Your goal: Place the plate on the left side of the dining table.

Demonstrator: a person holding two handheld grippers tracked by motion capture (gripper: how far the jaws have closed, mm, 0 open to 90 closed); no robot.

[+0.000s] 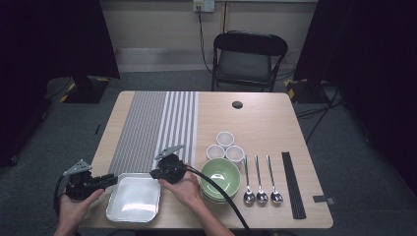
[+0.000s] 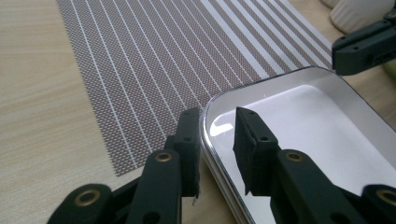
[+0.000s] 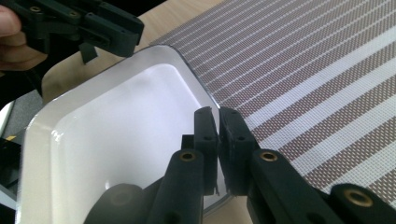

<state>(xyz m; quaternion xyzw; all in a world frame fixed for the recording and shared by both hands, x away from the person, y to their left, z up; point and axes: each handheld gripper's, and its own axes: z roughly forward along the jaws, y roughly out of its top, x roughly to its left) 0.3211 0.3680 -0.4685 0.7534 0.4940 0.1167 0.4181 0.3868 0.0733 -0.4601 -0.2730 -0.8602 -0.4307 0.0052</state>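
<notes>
A: What are the two grippers doing with the plate [image 1: 134,197]?

B: They are getting hold of it from both sides. The plate is sitting at the near edge of the table [image 1: 255,123], just in front of the striped mat [image 1: 155,128].

A: Why two grippers?

B: I think it is wide and flat, so one pinch could tip it. The right gripper [image 3: 218,116] is pinching the far right rim, with its jaws almost together and the thin edge between them. The left gripper [image 2: 215,122] is standing across the left rim, one jaw outside and one inside. There is a gap there, so it is not squeezing yet.

A: And the mat behind it?

B: It is lying flat and bare, so the plate is probably going there.

A: What about the things farther right?

B: The green bowls [image 1: 220,175], three cups [image 1: 225,146], three spoons [image 1: 260,179] and chopsticks [image 1: 293,184] are waiting in rows, well apart from the plate.
</notes>
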